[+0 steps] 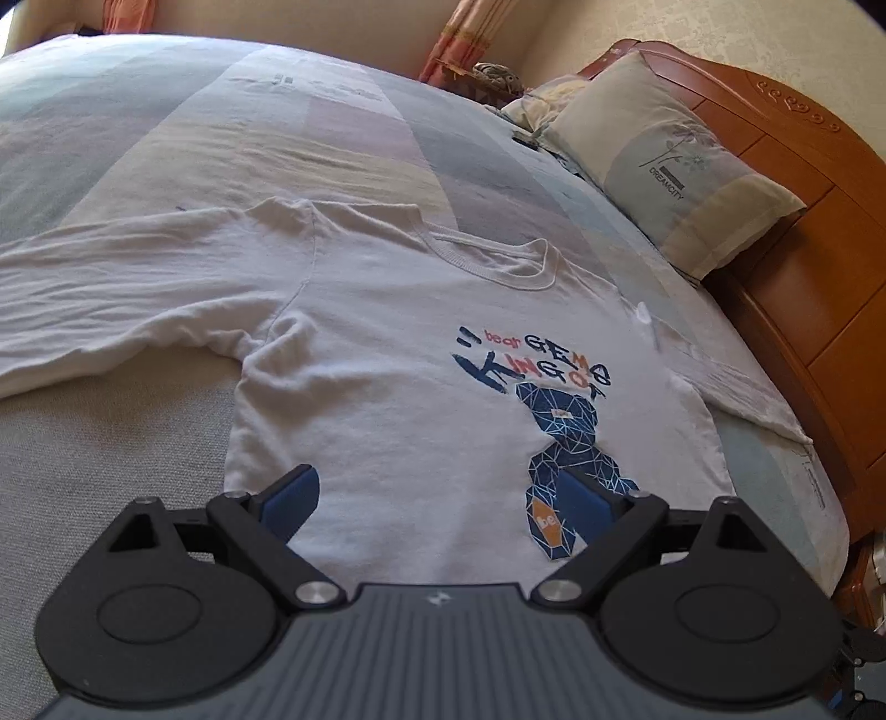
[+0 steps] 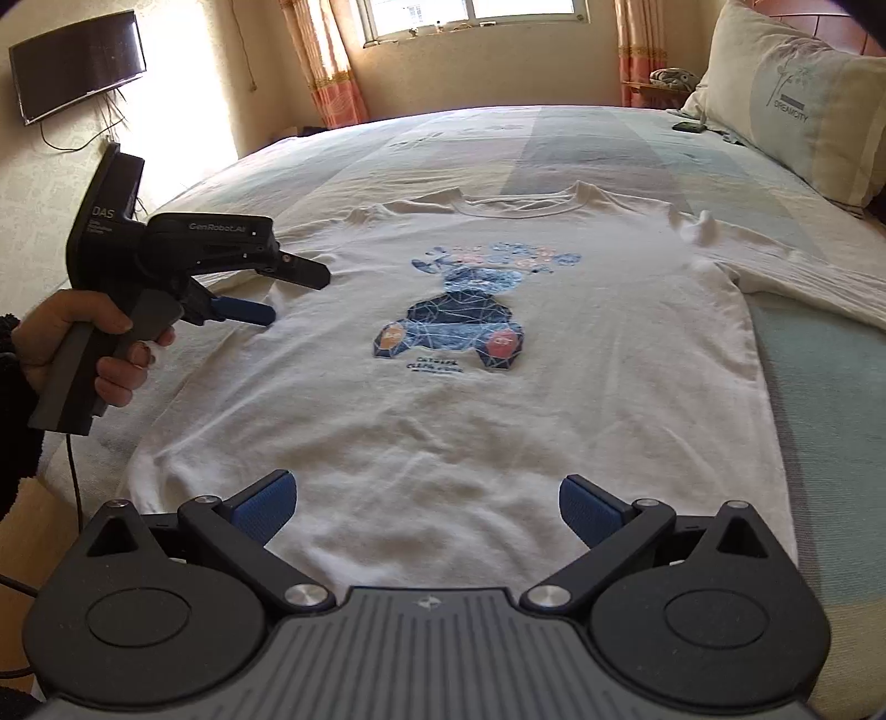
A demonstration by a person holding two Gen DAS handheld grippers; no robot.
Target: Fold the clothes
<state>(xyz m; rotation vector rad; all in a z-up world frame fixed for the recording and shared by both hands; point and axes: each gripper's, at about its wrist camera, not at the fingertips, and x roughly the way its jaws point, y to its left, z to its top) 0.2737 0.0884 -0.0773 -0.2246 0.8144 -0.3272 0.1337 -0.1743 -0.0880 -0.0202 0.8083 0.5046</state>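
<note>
A white long-sleeved shirt with a blue bear print lies flat and face up on the bed, both sleeves spread out. My left gripper hovers open above its left side, blue pads wide apart with nothing between them. In the right wrist view the left gripper appears from the side, held in a hand over the shirt's left edge near the armpit. My right gripper stands open just above the shirt's bottom hem, holding nothing.
The bed has a pastel patchwork sheet. A pillow leans on the wooden headboard at the right. A small dark object lies near the pillow. A wall TV and a curtained window are beyond.
</note>
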